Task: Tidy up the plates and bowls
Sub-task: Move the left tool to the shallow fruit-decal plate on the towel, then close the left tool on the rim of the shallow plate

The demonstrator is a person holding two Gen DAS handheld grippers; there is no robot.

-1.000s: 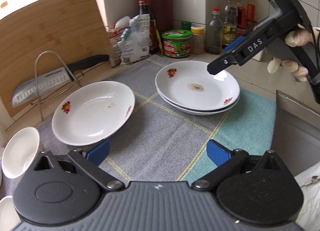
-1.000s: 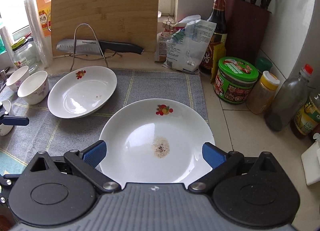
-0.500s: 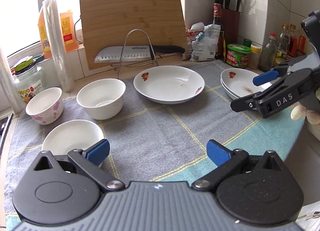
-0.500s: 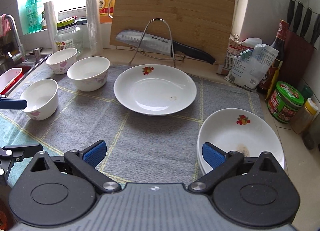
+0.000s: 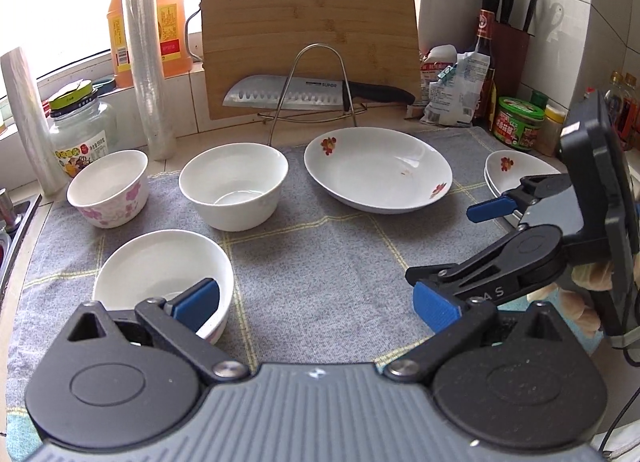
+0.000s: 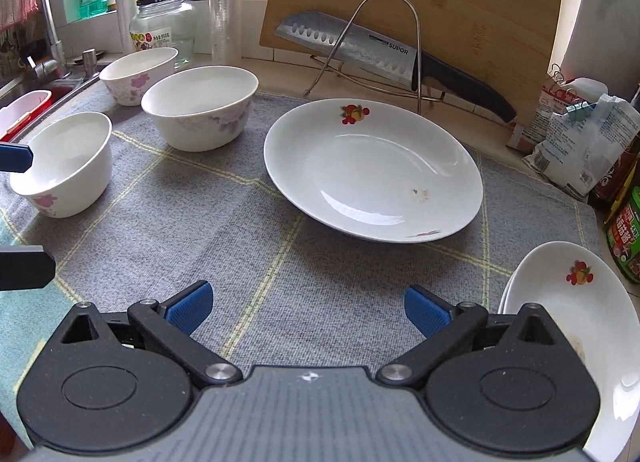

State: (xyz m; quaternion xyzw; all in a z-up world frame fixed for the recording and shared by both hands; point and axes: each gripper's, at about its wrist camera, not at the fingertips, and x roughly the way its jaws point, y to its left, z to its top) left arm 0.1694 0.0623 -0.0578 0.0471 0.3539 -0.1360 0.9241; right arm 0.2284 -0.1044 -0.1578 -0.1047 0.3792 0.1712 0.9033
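A single white plate (image 5: 378, 167) (image 6: 372, 167) with a fruit print lies on the grey mat (image 5: 320, 262), a small brown spot inside it. At the right sits a stack of two like plates (image 5: 508, 167) (image 6: 580, 302). Three white bowls stand at the left: a flowered one (image 5: 106, 187) (image 6: 138, 73), a plain one (image 5: 234, 185) (image 6: 200, 105), and a near one (image 5: 164, 278) (image 6: 60, 161). My left gripper (image 5: 316, 304) is open and empty, its left pad over the near bowl's rim. My right gripper (image 6: 306, 308) (image 5: 460, 258) is open and empty, low over the mat in front of the single plate.
A wooden cutting board (image 5: 310, 33) leans on the back wall, with a knife (image 5: 312, 93) in a wire rack (image 5: 316, 89). Jars, bottles and a knife block (image 5: 512, 57) crowd the back right. A sink edge (image 6: 24, 109) and faucet lie at the left.
Both grippers swung left, away from the plate stack. The bowls came into view, and the right gripper dropped low in front of the single plate. Both stayed open.
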